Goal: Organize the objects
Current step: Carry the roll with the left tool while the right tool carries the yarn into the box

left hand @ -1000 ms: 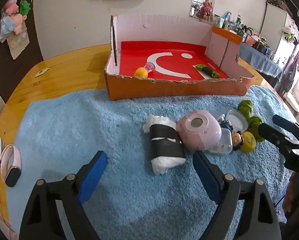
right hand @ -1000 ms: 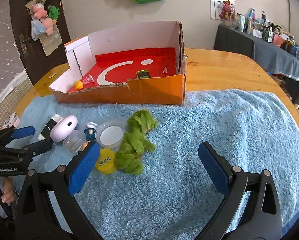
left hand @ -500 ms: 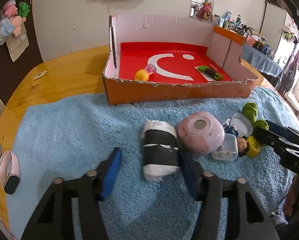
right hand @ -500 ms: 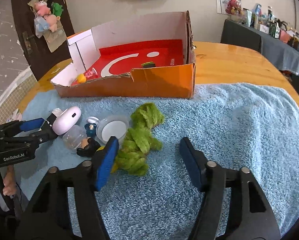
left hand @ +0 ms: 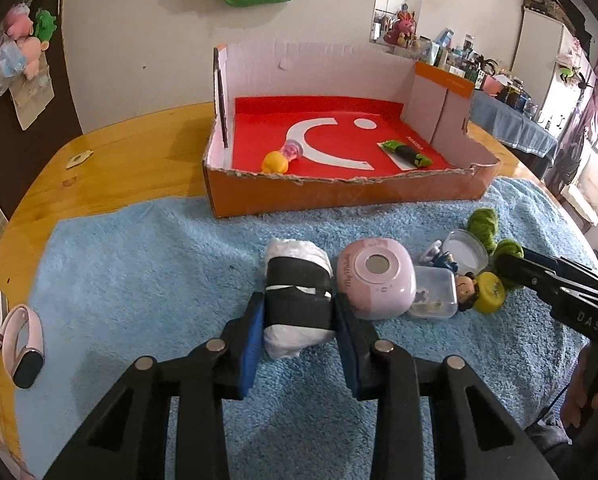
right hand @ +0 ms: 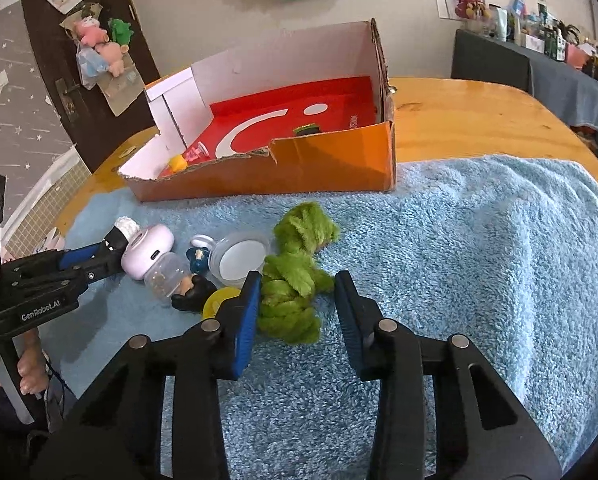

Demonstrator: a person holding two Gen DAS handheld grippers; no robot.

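Both tools have just been closing: the left tool [left hand: 299, 316] pinches the white-black roll [left hand: 299, 300] before the box [left hand: 339, 196]. The right tool [right hand: 295, 300] touches the green plush [right hand: 295, 276] with one pad only, so close it fully, then lift straight.

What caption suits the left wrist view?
Left gripper closing on a black-banded white roll lying on the blue towel.

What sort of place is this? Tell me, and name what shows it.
Most likely a lived-in home room. A wooden table with a blue towel spread on it, plush toys hanging on a dark door, and a side counter crowded with bottles and boxes all point to it.
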